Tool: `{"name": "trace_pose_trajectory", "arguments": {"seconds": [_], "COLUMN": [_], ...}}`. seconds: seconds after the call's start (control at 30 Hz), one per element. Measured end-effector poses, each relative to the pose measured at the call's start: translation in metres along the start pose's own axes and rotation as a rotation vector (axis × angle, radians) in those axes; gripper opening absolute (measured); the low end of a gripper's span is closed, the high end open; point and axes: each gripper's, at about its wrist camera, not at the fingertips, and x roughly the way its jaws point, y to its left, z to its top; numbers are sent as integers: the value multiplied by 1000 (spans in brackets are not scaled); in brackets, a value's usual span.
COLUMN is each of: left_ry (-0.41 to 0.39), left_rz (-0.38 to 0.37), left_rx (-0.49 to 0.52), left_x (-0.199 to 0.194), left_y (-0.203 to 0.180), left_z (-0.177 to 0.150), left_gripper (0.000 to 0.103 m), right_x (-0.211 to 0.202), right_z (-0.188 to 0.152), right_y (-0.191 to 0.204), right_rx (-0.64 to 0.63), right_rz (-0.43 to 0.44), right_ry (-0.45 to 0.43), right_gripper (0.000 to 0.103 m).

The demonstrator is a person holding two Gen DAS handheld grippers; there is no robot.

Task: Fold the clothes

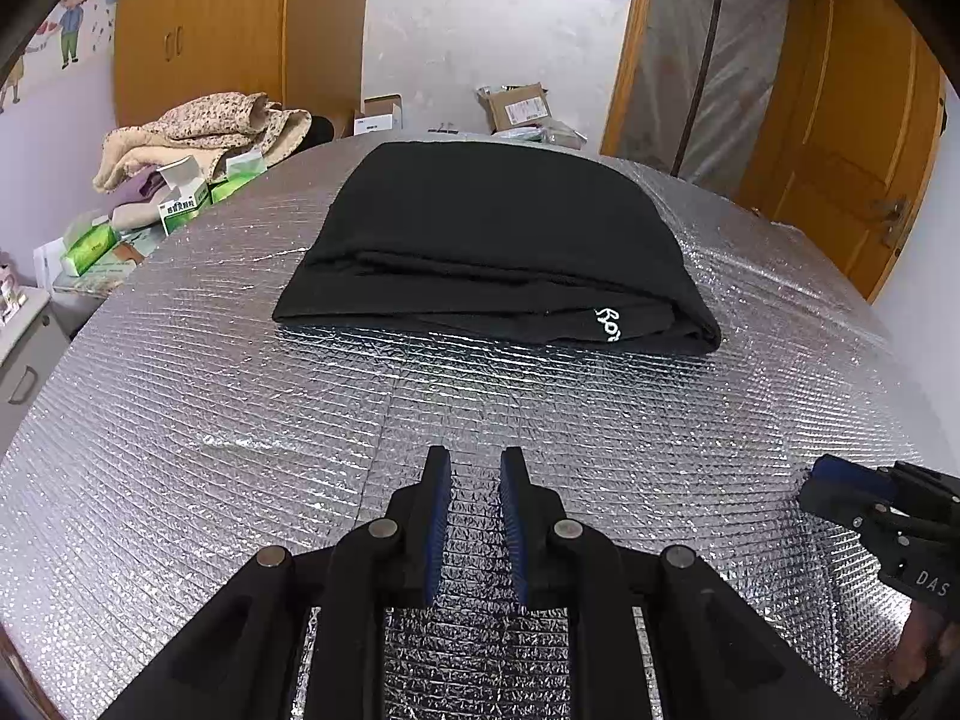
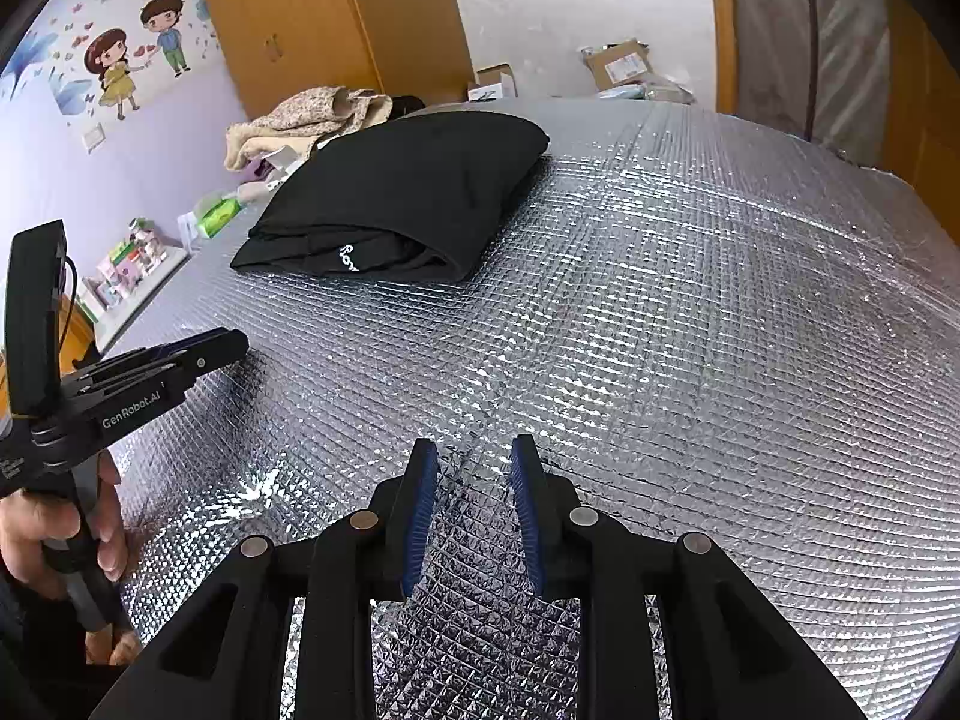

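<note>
The black garment (image 1: 492,246) is lying folded into a compact stack at the far middle of the foil-covered table (image 1: 240,420), white lettering showing on its near edge. The left gripper (image 1: 475,468) and right gripper (image 2: 468,456) are hovering over bare foil near the front, jaws narrowly parted, holding nothing. Folding appears finished; any next move calls for reaching forward.

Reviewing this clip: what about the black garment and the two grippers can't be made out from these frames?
- Black garment: its inner layers and type, hidden by its own folds in both views.
- White lettering: only part shows; the fold covers the rest.
- Right gripper: in the left wrist view the frame edge cuts it off.
- Left gripper: in the right wrist view it is side-on, so its gap is unreadable.
</note>
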Motion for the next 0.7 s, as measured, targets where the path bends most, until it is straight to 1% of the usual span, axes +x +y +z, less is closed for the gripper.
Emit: {"name": "trace_pose_trajectory", "arguments": {"seconds": [0.23,0.5,0.6,0.7], "left_ry": [2,2,2,2], "left_rz": [4,8,1,-13], "left_rx": [7,14,13,12], "left_x": [1,0,0,0], "left_y": [-1,-1,-1,-1], "left_z": [0,0,0,-1], "left_gripper": [20,20,22,26], "right_x": [1,0,1,1], "right_z": [1,0,-1,-1], "right_y": [1,8,10,10], "right_rx": [-5,-34,-40,-39], "right_rz": [-4,-39,-48,-47], "right_ry": [0,2,3,2], "right_gripper": [27,27,27,27]}}
